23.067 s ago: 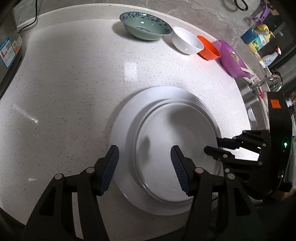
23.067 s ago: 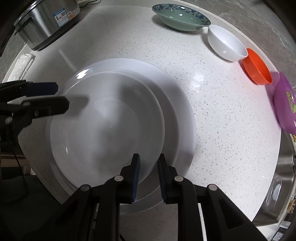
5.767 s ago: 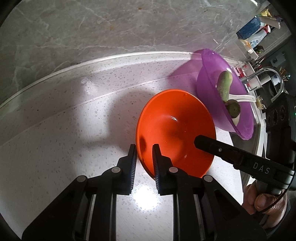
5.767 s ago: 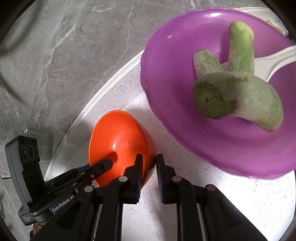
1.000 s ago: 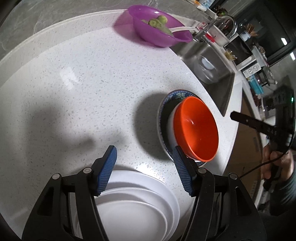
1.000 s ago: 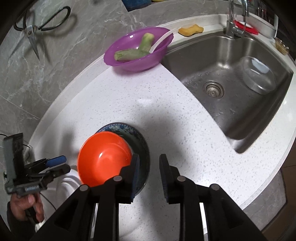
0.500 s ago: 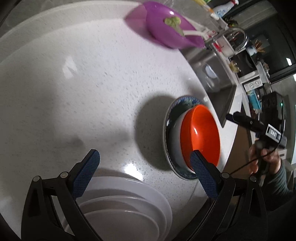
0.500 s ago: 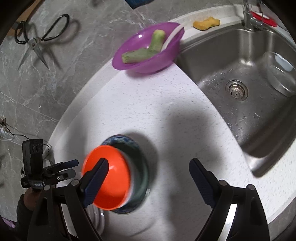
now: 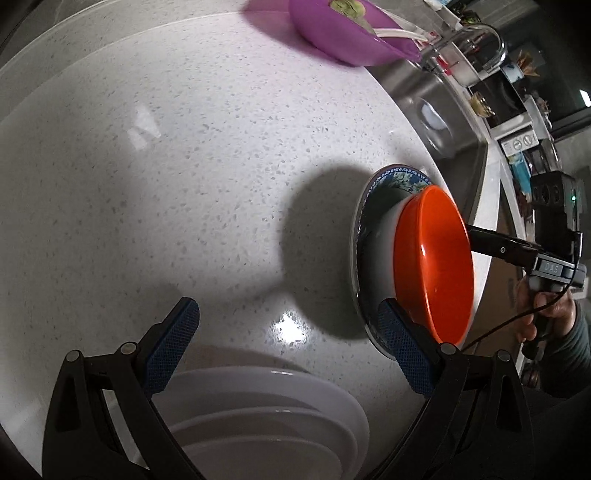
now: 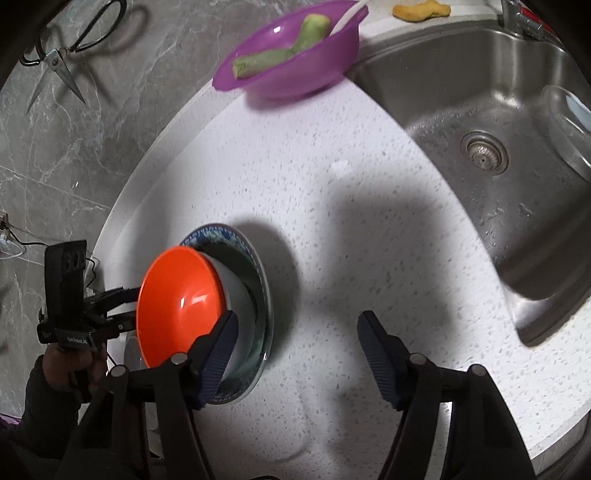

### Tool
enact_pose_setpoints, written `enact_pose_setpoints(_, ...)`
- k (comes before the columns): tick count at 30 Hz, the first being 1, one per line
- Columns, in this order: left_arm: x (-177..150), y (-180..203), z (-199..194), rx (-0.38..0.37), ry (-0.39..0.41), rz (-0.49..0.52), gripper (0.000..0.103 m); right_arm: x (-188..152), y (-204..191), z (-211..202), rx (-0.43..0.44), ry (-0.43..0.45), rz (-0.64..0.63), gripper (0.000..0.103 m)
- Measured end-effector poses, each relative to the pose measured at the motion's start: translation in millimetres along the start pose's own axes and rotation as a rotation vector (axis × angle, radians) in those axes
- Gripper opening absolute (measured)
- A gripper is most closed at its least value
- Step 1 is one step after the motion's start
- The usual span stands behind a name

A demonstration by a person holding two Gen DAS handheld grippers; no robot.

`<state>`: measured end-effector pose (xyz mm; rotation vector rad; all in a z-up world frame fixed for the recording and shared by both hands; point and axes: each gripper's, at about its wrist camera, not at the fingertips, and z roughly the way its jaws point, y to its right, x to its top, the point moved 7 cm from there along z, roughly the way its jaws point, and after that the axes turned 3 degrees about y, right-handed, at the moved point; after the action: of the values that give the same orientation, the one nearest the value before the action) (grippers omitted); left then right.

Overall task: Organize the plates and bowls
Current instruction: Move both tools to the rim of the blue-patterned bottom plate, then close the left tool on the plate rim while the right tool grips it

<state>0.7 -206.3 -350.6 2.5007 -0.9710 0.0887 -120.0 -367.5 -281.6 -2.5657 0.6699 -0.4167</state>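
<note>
An orange bowl (image 9: pixel 436 266) sits nested in a white bowl (image 9: pixel 386 236), which sits inside a blue-patterned green bowl (image 9: pixel 391 177). White plates (image 9: pixel 266 406) are stacked at the bottom of the left wrist view, under my left gripper (image 9: pixel 288 321). That gripper is open wide over bare counter, its right finger next to the bowl stack. My right gripper (image 10: pixel 297 328) is open and its jaws are closing. Its left finger overlaps the orange bowl (image 10: pixel 177 302) and the patterned bowl's rim (image 10: pixel 225 236); nothing is pressed between the pads. A hand holds the left gripper (image 10: pixel 110 306) beyond the bowls.
A purple bowl (image 10: pixel 291 62) with green vegetable pieces and a white spoon stands at the counter's far edge. The steel sink (image 10: pixel 498 221) with a glass bowl (image 10: pixel 569 122) lies to the right. Scissors (image 10: pixel 62 55) hang on the marble wall. A yellow sponge (image 10: pixel 421 9) lies behind the sink.
Both grippers have opened from narrow to wide and sunk closer to the counter. The right jaws have narrowed a little since half a second ago. The bowl stack stays put.
</note>
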Motion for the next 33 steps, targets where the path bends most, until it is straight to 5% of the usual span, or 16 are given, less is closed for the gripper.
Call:
enact_pose_setpoints(9, 7, 2, 19, 0.004, -0.025, 0.018, 0.097, -2, 1, 10, -0.035, -0.039, -0.018, 0.055)
enact_pose_setpoints(24, 15, 9, 32, 0.040, -0.027, 0.030, 0.097, -5, -6, 20, -0.021, -0.074, -0.058, 0.045)
enact_pose_setpoints(27, 12, 4, 29, 0.041, -0.020, 0.025, 0.096, -5, -10, 19, -0.006, -0.075, -0.075, 0.035)
enact_pose_setpoints(33, 9, 7, 25, 0.010, -0.003, 0.012, 0.082, -3, -16, 19, 0.008, -0.071, -0.088, 0.026)
